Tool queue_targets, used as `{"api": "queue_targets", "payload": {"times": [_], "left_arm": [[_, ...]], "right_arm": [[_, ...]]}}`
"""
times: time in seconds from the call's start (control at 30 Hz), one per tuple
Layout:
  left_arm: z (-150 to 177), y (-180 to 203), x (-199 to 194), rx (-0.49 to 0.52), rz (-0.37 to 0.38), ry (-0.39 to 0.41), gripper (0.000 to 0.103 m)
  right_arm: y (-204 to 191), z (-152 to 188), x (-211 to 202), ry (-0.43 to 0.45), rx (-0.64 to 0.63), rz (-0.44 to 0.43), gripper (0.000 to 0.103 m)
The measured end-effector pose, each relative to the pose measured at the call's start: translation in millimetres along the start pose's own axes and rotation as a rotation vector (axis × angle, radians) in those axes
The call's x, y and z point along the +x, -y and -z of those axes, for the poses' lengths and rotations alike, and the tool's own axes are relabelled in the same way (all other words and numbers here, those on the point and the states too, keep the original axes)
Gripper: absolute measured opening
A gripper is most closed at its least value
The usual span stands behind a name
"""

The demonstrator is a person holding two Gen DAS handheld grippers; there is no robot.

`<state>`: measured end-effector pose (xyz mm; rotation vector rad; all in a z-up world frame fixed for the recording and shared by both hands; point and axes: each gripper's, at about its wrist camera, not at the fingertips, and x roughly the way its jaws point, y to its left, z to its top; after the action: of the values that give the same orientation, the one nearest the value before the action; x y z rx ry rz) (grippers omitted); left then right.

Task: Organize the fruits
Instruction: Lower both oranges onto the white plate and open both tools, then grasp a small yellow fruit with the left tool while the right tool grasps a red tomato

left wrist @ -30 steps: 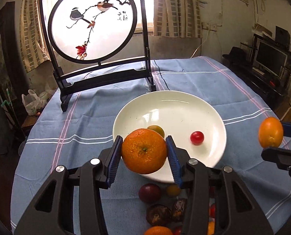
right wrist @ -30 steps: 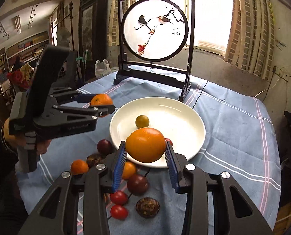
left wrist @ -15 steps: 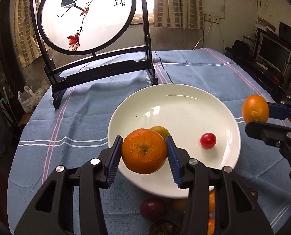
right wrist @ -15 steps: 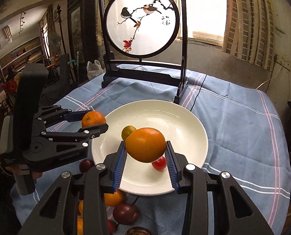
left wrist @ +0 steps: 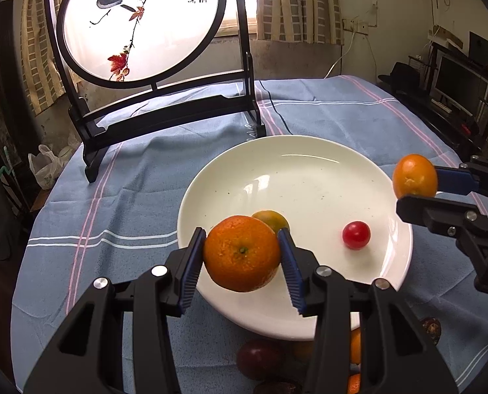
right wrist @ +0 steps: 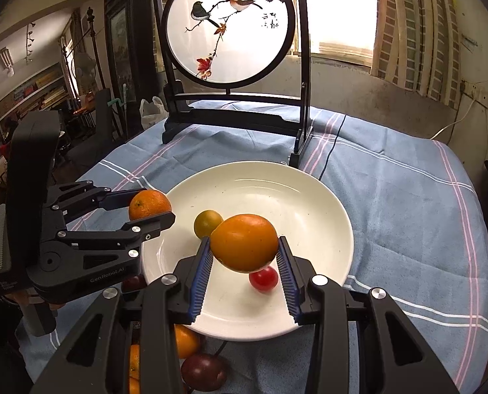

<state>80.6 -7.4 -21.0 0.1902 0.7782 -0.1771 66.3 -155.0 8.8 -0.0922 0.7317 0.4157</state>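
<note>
A white plate [left wrist: 309, 177] [right wrist: 296, 193] lies on the blue cloth. In it sit a small yellow-green citrus [left wrist: 271, 220] [right wrist: 207, 223] and a red cherry tomato [left wrist: 356, 234] [right wrist: 263, 279]. My left gripper [left wrist: 242, 262] [right wrist: 151, 207] is shut on a rough-skinned mandarin [left wrist: 242, 252] [right wrist: 149, 203], held over the plate's near left rim. My right gripper [right wrist: 245, 257] [left wrist: 418, 187] is shut on a smooth orange fruit [right wrist: 244, 242] [left wrist: 414, 175], held above the plate near the tomato.
Several loose fruits lie on the cloth before the plate: a dark purple one [left wrist: 258, 358] [right wrist: 204, 371], oranges [right wrist: 186, 341] and a brown one [left wrist: 429, 328]. A black-framed round bird screen [left wrist: 145, 23] [right wrist: 227, 26] stands behind the plate. The table edge drops off at left.
Both grippers have carried their fruit forward and slightly down, from short of the plate to over it. In the last half second they have hardly moved.
</note>
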Motion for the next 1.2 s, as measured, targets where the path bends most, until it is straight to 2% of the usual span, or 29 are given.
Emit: {"api": "queue_targets", "payload": {"times": [0.13, 0.33, 0.57, 0.6, 0.63, 0.67, 0.7, 0.93, 1.07, 1.2], "left_arm": [[-3, 0, 5, -0.003, 0.001, -0.008, 0.044], [-8, -2, 21, -0.020, 0.007, -0.048, 0.044], [-11, 5, 29, 0.006, -0.005, -0.059, 0.045], [-12, 5, 30, 0.002, -0.006, -0.060, 0.047], [-13, 4, 30, -0.004, -0.016, -0.052, 0.052], [-14, 2, 27, -0.011, -0.028, -0.037, 0.064], [-15, 1, 25, -0.017, -0.042, -0.018, 0.067], [-12, -5, 2, -0.019, -0.047, 0.049, 0.076], [-5, -2, -22, 0.001, -0.069, 0.133, 0.082], [1, 2, -54, 0.024, -0.078, 0.216, 0.087]], "right_arm": [[3, -3, 10, -0.014, 0.025, 0.002, 0.040], [19, -9, 39, -0.082, 0.085, 0.033, 0.040], [21, -13, 68, -0.133, 0.076, 0.056, 0.041], [20, -13, 68, -0.123, 0.075, 0.059, 0.047], [19, -14, 65, -0.105, 0.074, 0.069, 0.058], [17, -15, 61, -0.081, 0.071, 0.070, 0.061], [15, -16, 56, -0.059, 0.067, 0.061, 0.064], [8, -15, -1, 0.128, 0.071, 0.053, 0.088], [2, -9, -57, 0.327, 0.059, 0.068, 0.098], [-5, 1, -116, 0.519, 0.029, 0.119, 0.099]]}}
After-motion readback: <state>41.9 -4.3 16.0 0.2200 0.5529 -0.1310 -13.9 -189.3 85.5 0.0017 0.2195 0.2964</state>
